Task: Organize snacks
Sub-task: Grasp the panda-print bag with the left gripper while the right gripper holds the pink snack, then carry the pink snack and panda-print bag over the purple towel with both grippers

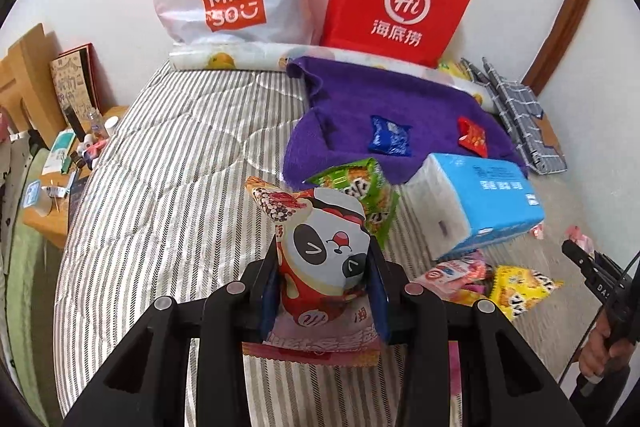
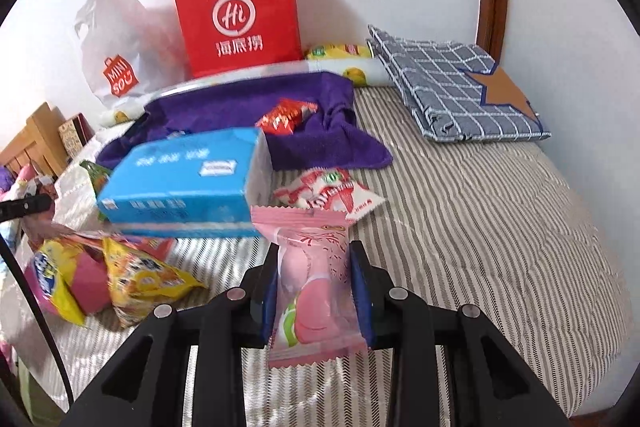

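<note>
Left wrist view shows my left fingers [image 1: 326, 291] pinching the panda snack packet [image 1: 324, 251] above the bed [image 1: 168, 163], my right fingers [image 2: 314, 291] pinching the pink packet [image 2: 316, 279]; next, I judge, both go onto the purple cloth [image 1: 360, 107].

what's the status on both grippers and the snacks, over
Left gripper shut on panda snack pack. Right gripper shut on pink snack pack. Tissue pack sits before purple cloth.
</note>
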Demonstrator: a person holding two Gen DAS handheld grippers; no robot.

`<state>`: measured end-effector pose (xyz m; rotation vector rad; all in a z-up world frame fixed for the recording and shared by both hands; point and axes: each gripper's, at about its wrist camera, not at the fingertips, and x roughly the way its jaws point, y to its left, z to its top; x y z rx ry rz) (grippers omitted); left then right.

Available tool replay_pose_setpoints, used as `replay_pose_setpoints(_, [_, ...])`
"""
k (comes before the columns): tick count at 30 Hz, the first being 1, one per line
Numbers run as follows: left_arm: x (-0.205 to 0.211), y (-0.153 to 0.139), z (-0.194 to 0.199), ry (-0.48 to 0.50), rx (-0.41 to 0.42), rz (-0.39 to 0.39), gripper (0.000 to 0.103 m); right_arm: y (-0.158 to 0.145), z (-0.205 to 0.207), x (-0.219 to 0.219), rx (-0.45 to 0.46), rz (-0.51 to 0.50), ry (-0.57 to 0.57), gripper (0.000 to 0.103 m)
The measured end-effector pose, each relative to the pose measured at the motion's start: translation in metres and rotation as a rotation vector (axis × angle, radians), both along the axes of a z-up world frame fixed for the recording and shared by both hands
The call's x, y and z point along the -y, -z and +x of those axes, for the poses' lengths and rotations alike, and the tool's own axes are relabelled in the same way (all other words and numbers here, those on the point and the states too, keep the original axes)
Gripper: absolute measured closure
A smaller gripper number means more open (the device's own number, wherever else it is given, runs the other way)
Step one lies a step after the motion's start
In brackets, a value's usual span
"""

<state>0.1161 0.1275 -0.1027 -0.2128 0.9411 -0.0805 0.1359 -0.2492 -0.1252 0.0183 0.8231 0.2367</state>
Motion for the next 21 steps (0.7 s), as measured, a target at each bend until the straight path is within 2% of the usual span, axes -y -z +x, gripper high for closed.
replay_pose_setpoints(11, [0.016,-0.029,-0.017,0.019,0.067,-0.009,0.066,-0.027,-0.004,-0.010,0.045,0.024,0.016,0.073])
replay_pose_setpoints(21, [0.054,-0.050,-0.022,0.085,0.112,-0.004,0.066,-0.054,-0.012,-0.021,0.105,0.044,-0.010,0.073])
